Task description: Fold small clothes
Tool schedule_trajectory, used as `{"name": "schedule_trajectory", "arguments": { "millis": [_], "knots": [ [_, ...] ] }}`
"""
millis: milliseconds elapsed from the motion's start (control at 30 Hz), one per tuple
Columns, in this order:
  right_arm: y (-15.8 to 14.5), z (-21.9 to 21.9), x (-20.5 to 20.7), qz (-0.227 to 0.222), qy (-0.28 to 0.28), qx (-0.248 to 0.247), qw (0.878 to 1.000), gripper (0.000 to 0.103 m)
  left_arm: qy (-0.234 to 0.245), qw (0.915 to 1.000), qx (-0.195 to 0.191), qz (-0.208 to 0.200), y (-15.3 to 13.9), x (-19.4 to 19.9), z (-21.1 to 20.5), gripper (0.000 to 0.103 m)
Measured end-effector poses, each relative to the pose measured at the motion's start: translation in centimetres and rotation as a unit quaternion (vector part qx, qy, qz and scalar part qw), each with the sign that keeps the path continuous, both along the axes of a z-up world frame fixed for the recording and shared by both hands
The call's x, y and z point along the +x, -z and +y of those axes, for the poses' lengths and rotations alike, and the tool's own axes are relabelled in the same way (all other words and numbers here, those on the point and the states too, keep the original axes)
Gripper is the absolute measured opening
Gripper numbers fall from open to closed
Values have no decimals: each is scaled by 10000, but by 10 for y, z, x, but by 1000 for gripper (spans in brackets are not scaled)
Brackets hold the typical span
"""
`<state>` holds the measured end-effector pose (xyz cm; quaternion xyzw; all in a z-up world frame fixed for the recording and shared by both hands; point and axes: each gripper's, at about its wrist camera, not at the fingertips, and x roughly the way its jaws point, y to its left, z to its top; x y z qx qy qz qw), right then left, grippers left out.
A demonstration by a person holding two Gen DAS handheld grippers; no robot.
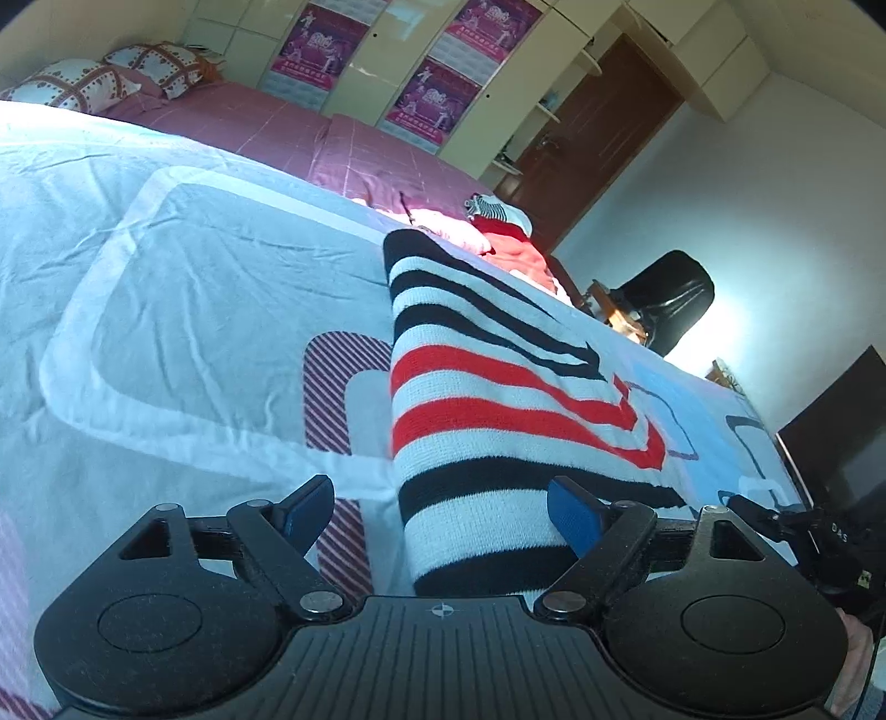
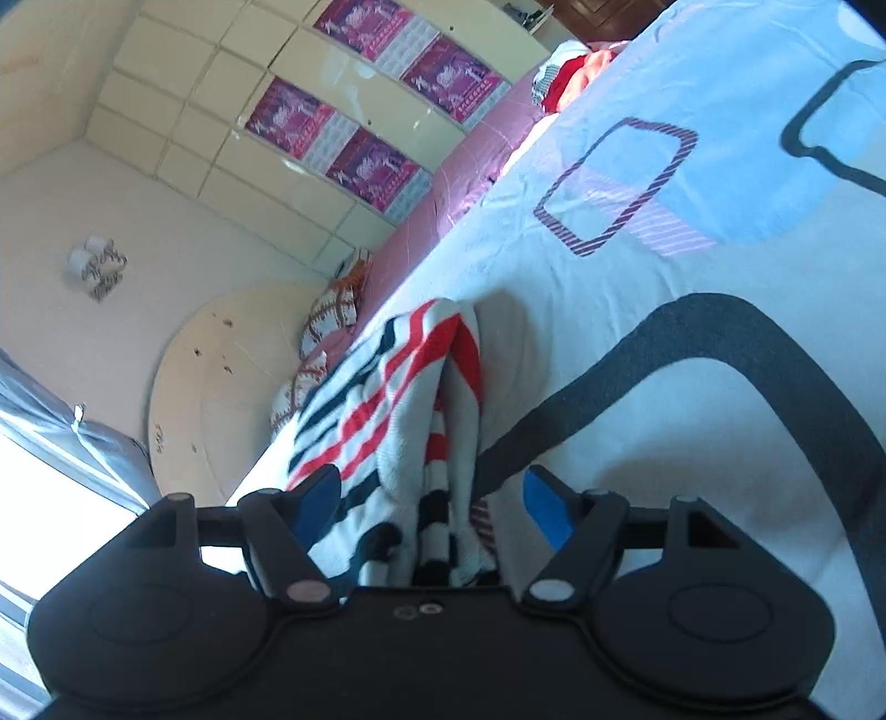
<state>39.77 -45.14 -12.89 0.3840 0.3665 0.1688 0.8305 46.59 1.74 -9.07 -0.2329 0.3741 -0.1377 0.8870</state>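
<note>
Striped sweater point(image 1: 498, 399) on quilt point(image 1: 166, 266); left gripper point(image 1: 443, 515) and right gripper point(image 2: 432, 498) spread wide, holding nothing. Posters point(image 1: 324, 39) beyond sweater: text unreadable. Only right view shows wall lamp point(image 2: 98, 266).

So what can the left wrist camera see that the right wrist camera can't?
Only the left wrist view shows the brown door, the black chair beside the bed, and the other gripper's black body at the right edge. Only the right wrist view shows the wall lamp, the round cream headboard and the bright window. Both show the striped sweater on the white patterned bedcover, the pink posters on the cupboards, the red clothes pile, and open blue-padded jaws: left gripper, right gripper.
</note>
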Motion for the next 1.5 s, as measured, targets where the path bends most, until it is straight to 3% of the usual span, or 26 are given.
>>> {"name": "schedule_trajectory", "arguments": {
  "millis": [233,533,600,733,967,1133,1200,1267,1333,1467,1500],
  "knots": [
    [8,10,14,90,-383,-195,9990,73,231,9997,121,43,2,11,-6,83],
    [13,8,23,149,-705,-126,9973,73,380,9992,-68,107,10,20,-3,83],
    [12,10,26,170,-790,-141,9966,73,448,9986,-224,142,14,24,-2,83],
    [11,13,33,264,-1012,-76,9945,73,683,9928,-925,339,29,35,0,82],
    [12,14,46,297,-1310,124,9909,70,926,9816,-1598,475,42,54,2,82],
    [10,26,61,237,-1499,147,9883,70,1145,9786,-1648,465,45,70,-11,81],
    [10,30,66,181,-1573,124,9873,69,1111,9802,-1578,452,48,75,-17,67],
    [10,30,66,120,-1625,83,9866,66,1034,9797,-1664,428,52,78,-20,64],
    [11,28,65,124,-1605,-15,9870,50,1034,9809,-1606,376,52,79,-26,64],
    [10,29,64,117,-1519,-99,9883,45,943,9839,-1484,304,50,82,-39,64],
    [9,30,63,115,-1511,-143,9884,42,908,9849,-1451,260,49,82,-42,56]
  ]
}}
